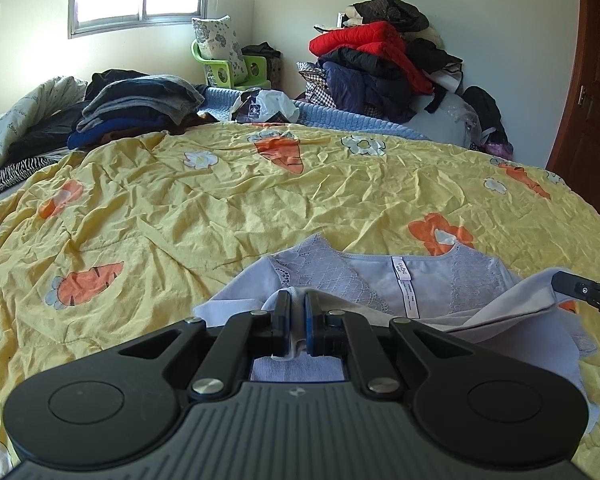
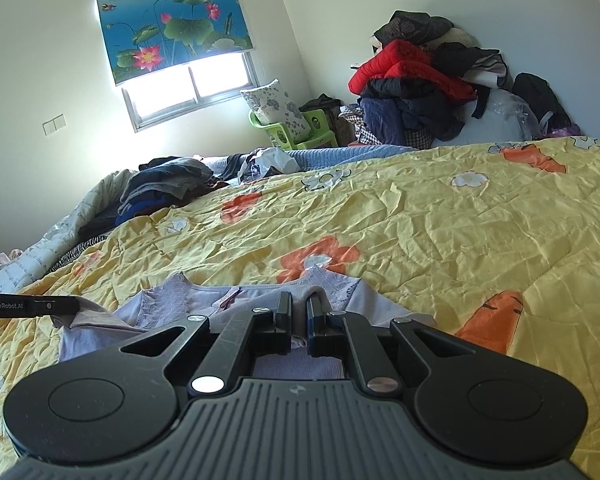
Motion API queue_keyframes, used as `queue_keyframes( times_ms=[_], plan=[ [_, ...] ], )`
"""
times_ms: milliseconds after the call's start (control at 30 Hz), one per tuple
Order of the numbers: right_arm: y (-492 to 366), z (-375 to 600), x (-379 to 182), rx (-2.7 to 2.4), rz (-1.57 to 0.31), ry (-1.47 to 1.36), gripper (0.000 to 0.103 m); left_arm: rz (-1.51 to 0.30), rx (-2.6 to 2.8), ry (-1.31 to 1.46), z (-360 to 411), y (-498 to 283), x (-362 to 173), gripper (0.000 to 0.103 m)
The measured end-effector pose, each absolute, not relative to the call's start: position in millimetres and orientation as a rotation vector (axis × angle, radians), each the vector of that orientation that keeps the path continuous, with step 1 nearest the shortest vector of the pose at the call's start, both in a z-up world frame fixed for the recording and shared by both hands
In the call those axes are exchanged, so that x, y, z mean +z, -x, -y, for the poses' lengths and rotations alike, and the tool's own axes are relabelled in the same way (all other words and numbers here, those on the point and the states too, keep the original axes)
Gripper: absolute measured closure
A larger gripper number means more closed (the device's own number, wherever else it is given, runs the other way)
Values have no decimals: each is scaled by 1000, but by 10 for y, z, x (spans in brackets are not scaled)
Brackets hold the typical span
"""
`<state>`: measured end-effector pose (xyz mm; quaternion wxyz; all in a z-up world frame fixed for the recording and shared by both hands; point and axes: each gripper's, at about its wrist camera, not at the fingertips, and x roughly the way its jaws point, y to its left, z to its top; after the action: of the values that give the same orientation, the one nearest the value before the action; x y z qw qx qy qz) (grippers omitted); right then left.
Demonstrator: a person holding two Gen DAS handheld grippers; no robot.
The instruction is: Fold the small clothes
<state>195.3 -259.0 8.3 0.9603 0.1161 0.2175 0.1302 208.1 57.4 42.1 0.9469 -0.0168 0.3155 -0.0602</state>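
A small pale lilac top [image 1: 380,276] with lace shoulders and a white neck label lies on the yellow carrot-print quilt [image 1: 220,200], neckline away from me. My left gripper [image 1: 297,300] is shut on a fold of its near left edge. In the right wrist view, my right gripper [image 2: 299,304] is shut on the top [image 2: 204,300] at its near right part. The right gripper's finger [image 1: 580,290] shows at the right edge of the left wrist view; the left gripper's finger [image 2: 40,306] shows at the left edge of the right wrist view.
A stack of folded dark clothes [image 1: 140,108] sits at the far left of the bed. A heap of red and dark jackets [image 1: 380,64] is piled by the far wall. A green chair with a pillow [image 1: 228,56] stands under the window. A wooden door [image 1: 592,100] is at the right.
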Motion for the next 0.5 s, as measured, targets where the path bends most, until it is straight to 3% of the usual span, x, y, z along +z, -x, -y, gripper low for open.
queue_keyframes(
  times_ms=[500],
  plan=[
    [-2117,2612,41,255,-466,-246,91,-694,-117,41,-570,-2349,313,96]
  ],
)
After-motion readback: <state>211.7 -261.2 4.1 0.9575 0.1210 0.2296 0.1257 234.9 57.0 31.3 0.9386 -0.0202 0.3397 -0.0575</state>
